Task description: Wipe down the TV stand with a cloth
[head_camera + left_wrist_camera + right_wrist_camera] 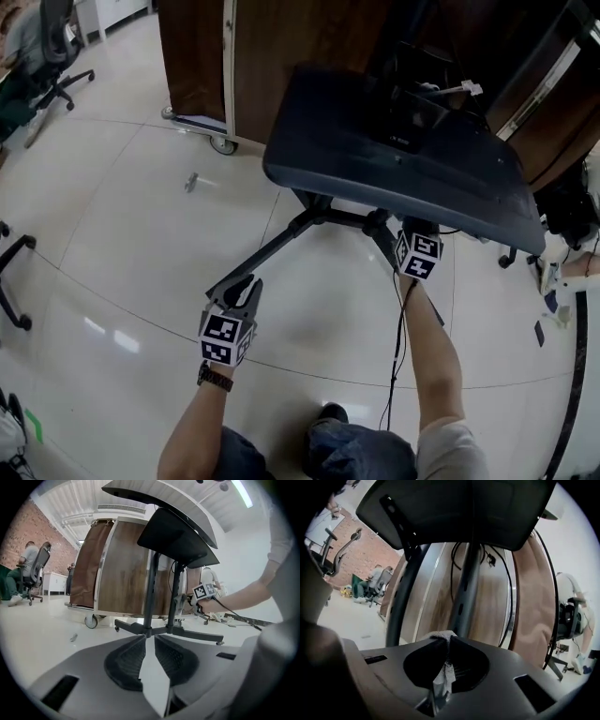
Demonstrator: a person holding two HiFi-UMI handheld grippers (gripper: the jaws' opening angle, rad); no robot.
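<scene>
Nearest the viewer, the person's knees and both forearms reach out over a glossy white floor [122, 234]. The left claw [246, 284] hangs low over the floor, just beside the tip of the near leg of the TV stand [309, 217]; its jaws stand a narrow slit apart with nothing between them. The right claw [446, 639] is closed on a white cloth [444, 670], a fold of which bunches above the jaw tips. This claw sits close in front of the stand's upright dark pole [464, 597], near where the legs join, under the lower edge of the tilted dark screen [403, 155]; whether the cloth touches the pole cannot be told. A black cable [401, 328] trails from the right claw back along the forearm. Beyond the stand is a brown wooden cabinet [281, 47] on a caster [223, 144]. Farthest off, at upper left, stands an office chair [56, 56], and the left gripper view shows a seated person [28, 569] by a brick wall.
</scene>
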